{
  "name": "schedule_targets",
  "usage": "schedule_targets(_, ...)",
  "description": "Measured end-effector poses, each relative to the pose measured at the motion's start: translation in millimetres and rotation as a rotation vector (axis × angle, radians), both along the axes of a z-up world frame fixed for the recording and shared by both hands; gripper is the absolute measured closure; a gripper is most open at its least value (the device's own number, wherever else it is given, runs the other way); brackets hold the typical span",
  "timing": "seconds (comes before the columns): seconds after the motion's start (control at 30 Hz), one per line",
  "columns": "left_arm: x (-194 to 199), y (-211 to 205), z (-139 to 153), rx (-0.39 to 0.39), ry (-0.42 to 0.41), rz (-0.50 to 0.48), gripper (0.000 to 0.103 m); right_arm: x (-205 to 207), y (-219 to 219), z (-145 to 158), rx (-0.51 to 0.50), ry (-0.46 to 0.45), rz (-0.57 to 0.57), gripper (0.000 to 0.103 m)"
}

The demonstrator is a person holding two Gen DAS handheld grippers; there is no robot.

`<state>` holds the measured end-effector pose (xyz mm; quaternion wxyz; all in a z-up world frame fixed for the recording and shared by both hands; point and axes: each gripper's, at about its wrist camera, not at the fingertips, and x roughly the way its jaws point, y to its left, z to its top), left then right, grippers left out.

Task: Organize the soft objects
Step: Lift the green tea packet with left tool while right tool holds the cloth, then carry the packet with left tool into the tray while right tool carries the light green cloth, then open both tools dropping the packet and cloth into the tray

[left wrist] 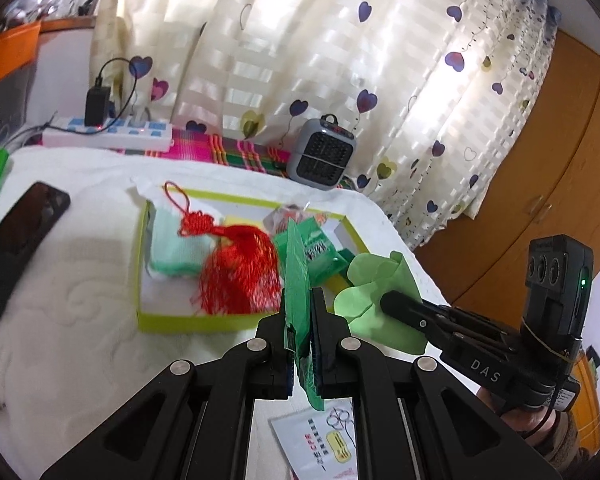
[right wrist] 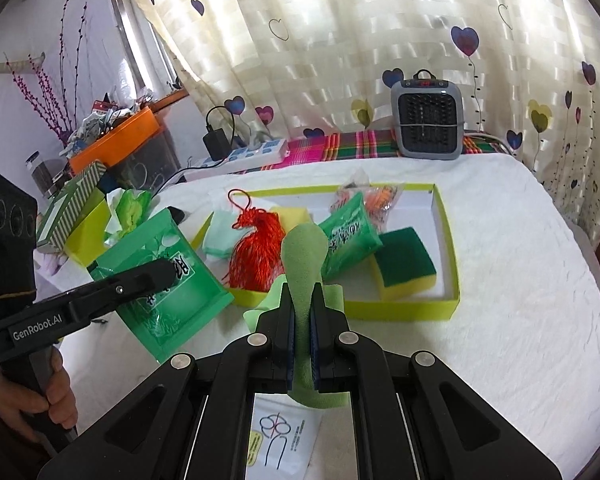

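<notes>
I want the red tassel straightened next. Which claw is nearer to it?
Left. The left claw, shut on a green packet, sits right beside the red tassel; the right claw, holding a green cloth, is farther off.

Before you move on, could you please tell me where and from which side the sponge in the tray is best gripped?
Grip the sponge across its yellow foam sides, coming from above: it lies flat, green face up, and stands apart from the tray wall.
</notes>
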<state>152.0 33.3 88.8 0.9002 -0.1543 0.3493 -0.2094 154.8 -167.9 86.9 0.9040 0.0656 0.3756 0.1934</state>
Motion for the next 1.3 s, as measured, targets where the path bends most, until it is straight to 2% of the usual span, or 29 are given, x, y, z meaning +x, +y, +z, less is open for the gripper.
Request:
schedule_targets(0.33,24,-4,11,0.11,-0.071,0.03,0.096,23,-3,-1,-0.009,-0.007,-0.013,0.097)
schedule_targets(0.53,48,-1,5,0.116,-0.058,0.04,0.096,44,-1,-5,-0.038,-0.009,-0.023,0.097)
schedule_targets(0.67,63,1,-1,0.164,-0.064,0.07,0.096,58,2,-11,-0.059,-0.001,-0.02,0.097)
schedule_targets(0.87,85,10,-21,0.164,-0.002,0.097,0.096,77,8,-24,-0.094,0.017,-0.021,0.097)
schedule_targets(1.0,91,10,-26,0.181,0.002,0.101,0.096,86,14,-34,-0.126,0.025,-0.02,0.097)
schedule_targets(1.2,100,15,-34,0.174,0.034,0.114,0.088,92,22,-43,-0.165,0.021,-0.011,0.097)
schedule_targets(1.3,104,16,-40,0.178,0.062,0.12,0.076,93,25,-44,-0.181,0.017,-0.008,0.097)
